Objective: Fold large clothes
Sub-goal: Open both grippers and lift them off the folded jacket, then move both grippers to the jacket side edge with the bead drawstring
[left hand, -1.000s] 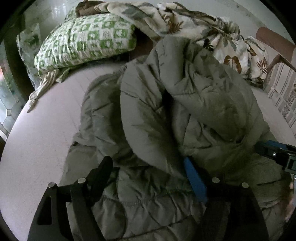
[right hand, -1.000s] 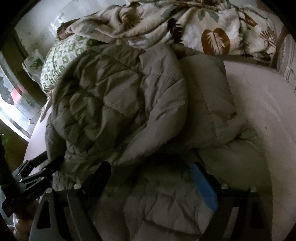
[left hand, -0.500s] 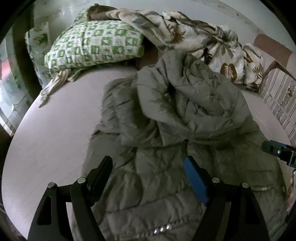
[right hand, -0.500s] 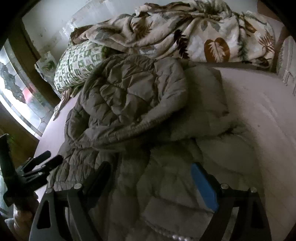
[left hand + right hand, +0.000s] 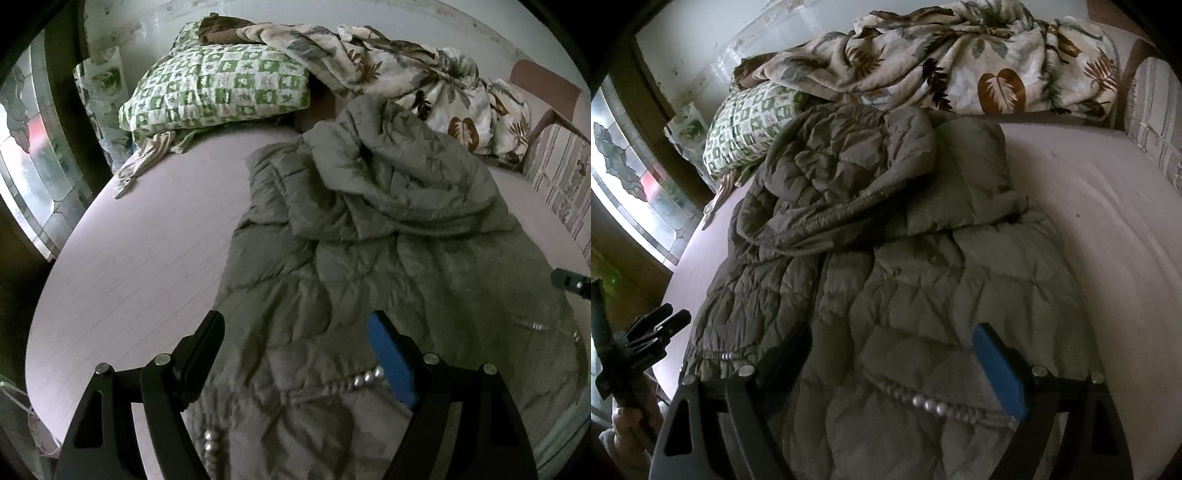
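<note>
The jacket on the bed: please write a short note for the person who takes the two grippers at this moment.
Left gripper: open, holds nothing, above the near hem of the jacket.
Right gripper: open, holds nothing, also above the near hem.
Jacket: lies on the bed, its top part folded down over the middle; pillow and blanket lie behind it.
Done: one fold from the top.
Left: probably fold the near part up and tidy.

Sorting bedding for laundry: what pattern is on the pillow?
Green-and-white checked print on the puffy pillow, clearest in the left wrist view.
</note>
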`<state>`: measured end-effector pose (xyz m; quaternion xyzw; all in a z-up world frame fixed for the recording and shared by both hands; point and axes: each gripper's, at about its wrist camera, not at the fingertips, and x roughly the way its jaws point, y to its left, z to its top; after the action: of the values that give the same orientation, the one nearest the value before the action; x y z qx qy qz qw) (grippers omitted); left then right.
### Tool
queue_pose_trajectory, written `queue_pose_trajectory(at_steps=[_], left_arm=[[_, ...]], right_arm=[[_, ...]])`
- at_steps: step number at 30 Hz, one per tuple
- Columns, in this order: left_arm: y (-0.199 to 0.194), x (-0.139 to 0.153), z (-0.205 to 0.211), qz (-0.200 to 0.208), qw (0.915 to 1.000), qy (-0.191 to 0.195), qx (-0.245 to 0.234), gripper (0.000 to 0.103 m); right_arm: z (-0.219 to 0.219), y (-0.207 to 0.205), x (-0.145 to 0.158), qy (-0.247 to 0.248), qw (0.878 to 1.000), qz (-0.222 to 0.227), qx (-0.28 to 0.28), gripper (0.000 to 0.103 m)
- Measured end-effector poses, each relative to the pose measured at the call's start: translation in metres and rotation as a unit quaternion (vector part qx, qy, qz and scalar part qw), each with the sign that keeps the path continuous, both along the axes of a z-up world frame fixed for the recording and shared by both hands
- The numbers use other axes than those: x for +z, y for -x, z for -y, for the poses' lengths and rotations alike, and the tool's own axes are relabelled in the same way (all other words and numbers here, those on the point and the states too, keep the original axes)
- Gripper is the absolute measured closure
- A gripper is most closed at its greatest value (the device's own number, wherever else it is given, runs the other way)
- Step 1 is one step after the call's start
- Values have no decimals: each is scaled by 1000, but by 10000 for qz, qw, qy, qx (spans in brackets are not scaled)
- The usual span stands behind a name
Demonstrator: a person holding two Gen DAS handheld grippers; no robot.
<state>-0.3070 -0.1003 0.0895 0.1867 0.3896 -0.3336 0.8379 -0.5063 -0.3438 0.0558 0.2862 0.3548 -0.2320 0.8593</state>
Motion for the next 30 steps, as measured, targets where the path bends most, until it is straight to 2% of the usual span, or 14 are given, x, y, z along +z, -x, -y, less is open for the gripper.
queue_pose_trajectory(at_steps=[21,30], left_arm=[[19,-3,-64,-119,9992,22,383,22],[19,-11,-103,-387,9968,57,693,22]], right_arm=[[-22,56,0,85,9998,-67,-190,11],[-31,84,-1,125,9995,-133,-263,10]])
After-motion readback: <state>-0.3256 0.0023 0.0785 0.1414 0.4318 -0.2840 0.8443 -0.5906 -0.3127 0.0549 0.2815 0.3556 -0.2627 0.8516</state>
